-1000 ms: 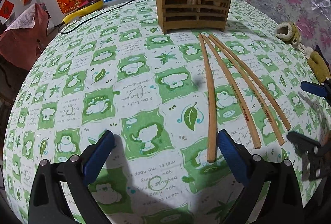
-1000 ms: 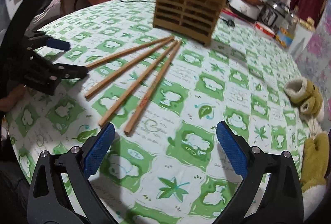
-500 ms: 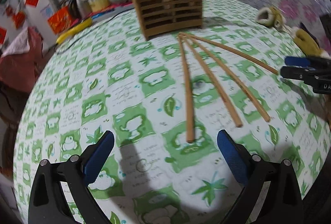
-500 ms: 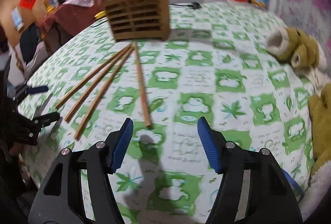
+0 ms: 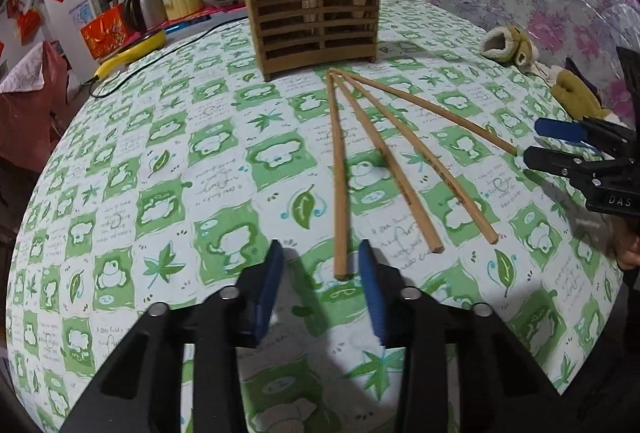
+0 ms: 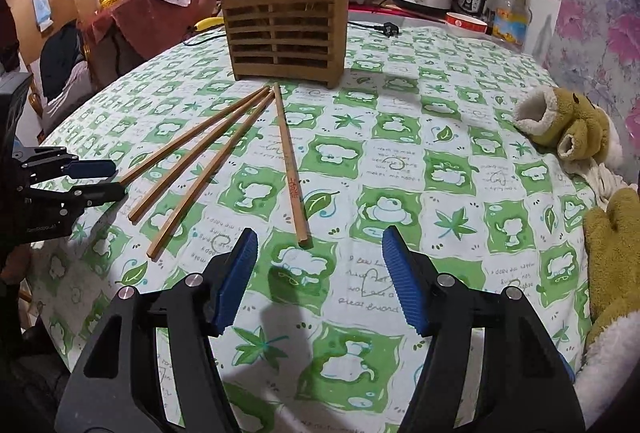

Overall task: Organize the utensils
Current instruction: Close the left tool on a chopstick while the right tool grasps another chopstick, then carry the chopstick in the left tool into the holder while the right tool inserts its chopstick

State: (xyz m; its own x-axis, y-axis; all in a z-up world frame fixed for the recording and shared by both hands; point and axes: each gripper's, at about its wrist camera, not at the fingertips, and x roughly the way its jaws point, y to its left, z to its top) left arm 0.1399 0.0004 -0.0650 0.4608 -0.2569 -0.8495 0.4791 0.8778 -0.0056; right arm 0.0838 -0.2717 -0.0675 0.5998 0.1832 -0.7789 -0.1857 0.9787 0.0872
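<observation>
Several wooden chopsticks lie fanned out on the green-checked tablecloth in front of a slatted wooden holder (image 5: 316,17) that has more chopsticks standing in it. My left gripper (image 5: 322,265) is open but narrowed, low over the cloth, its pads either side of the near end of the leftmost chopstick (image 5: 339,177) without touching it. My right gripper (image 6: 316,253) is open, with the near end of the rightmost chopstick (image 6: 290,169) between its tips. Each gripper shows in the other's view: the right (image 5: 560,145), the left (image 6: 96,179). The holder also shows in the right wrist view (image 6: 286,33).
Plush slippers (image 6: 568,125) and a mustard mitten (image 6: 612,233) lie on the table's right side. A black cable (image 5: 160,53) and a yellow tool (image 5: 132,53) lie at the far left edge. Kitchen appliances stand on a counter behind the table.
My left gripper's jaws have narrowed a lot and moved up to the leftmost chopstick's end. My right gripper has swung round to face the holder and closed in on the rightmost chopstick.
</observation>
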